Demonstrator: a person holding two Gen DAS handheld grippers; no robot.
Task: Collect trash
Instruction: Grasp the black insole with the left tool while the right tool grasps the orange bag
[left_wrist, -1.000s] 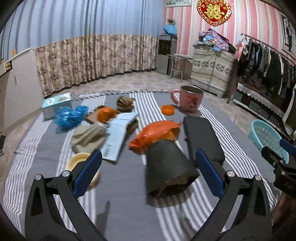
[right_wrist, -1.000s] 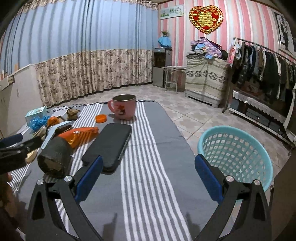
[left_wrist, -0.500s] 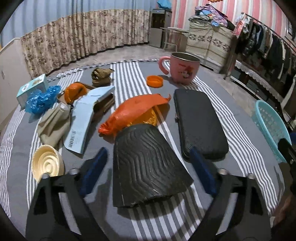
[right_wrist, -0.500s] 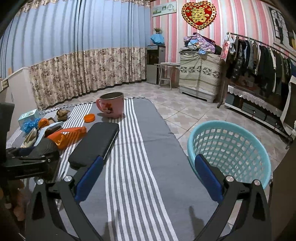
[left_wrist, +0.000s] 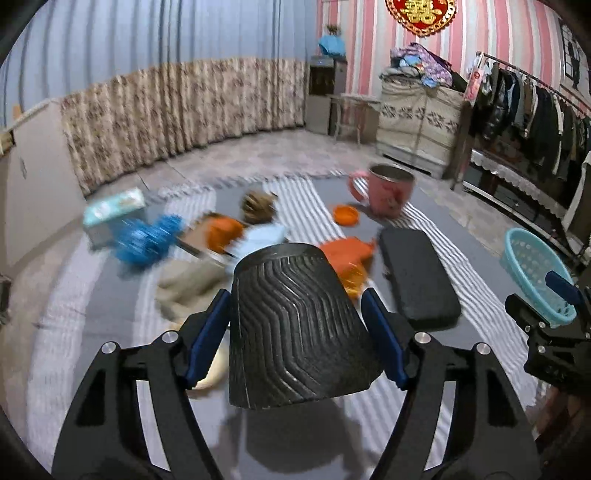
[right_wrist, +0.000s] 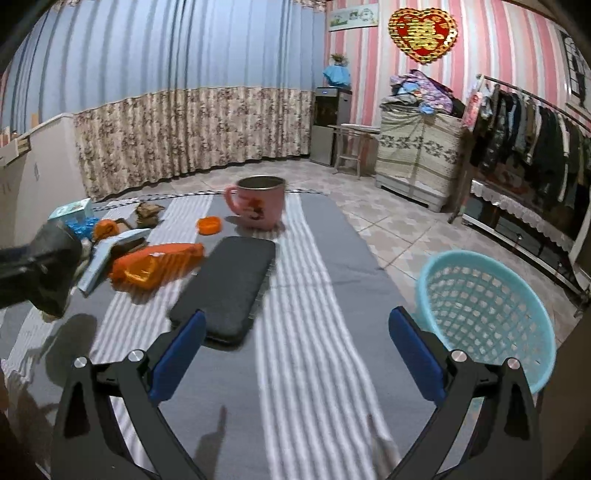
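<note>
A black ribbed paper cup (left_wrist: 295, 325) lies on its side between the blue pads of my left gripper (left_wrist: 295, 314). The jaws are closing on it and the pads press its sides. It hangs above the striped tablecloth (left_wrist: 92, 332) with its shadow below. In the right wrist view the same cup (right_wrist: 55, 258) shows at the far left. My right gripper (right_wrist: 295, 354) stands open over the cloth with nothing between its fingers. A light blue basket (right_wrist: 484, 317) stands on the floor off the table's right edge. An orange plastic bag (left_wrist: 347, 254) lies just behind the cup.
A black flat case (right_wrist: 229, 284) lies mid-table, with a pink mug (right_wrist: 258, 203) and an orange lid (right_wrist: 208, 224) behind it. Farther left lie a blue bag (left_wrist: 147, 236), a tissue box (left_wrist: 110, 210), a beige cloth (left_wrist: 184, 284) and a pale envelope (right_wrist: 99, 258).
My left gripper came down around the black cup, closed on it and lifted it off the cloth. My right gripper stayed open and shifted only slightly.
</note>
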